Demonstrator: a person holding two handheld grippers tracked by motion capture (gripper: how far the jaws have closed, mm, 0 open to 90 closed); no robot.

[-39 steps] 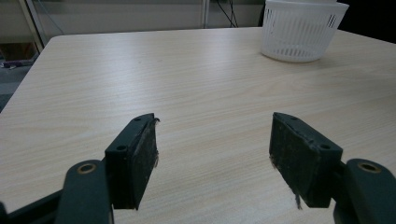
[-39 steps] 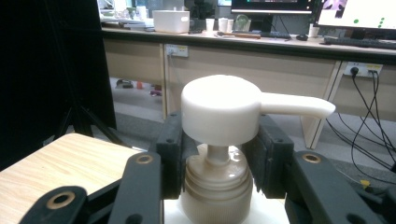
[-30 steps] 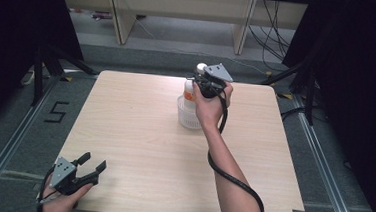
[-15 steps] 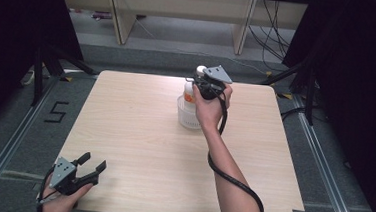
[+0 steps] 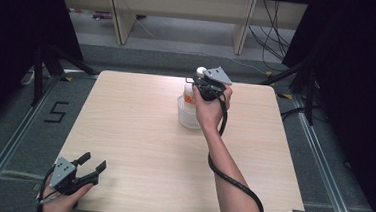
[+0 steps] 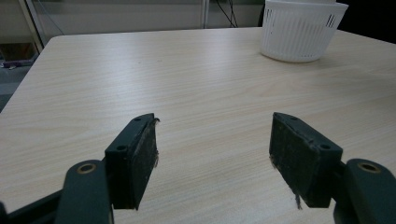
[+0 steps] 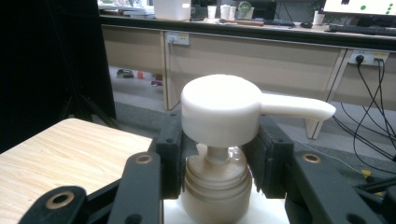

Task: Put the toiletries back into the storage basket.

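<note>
A pump bottle [image 5: 191,93] is seen just above the middle of the high view, standing in a white basket [image 5: 187,115] on the table [image 5: 138,142]. Its neck, below the white pump head [image 7: 219,109], is clamped between the jaws of the right gripper [image 7: 215,163]. The left gripper [image 5: 89,168] is held at the lower left of the frame, over the table's near corner, with its jaws spread wide and nothing between them.
</note>
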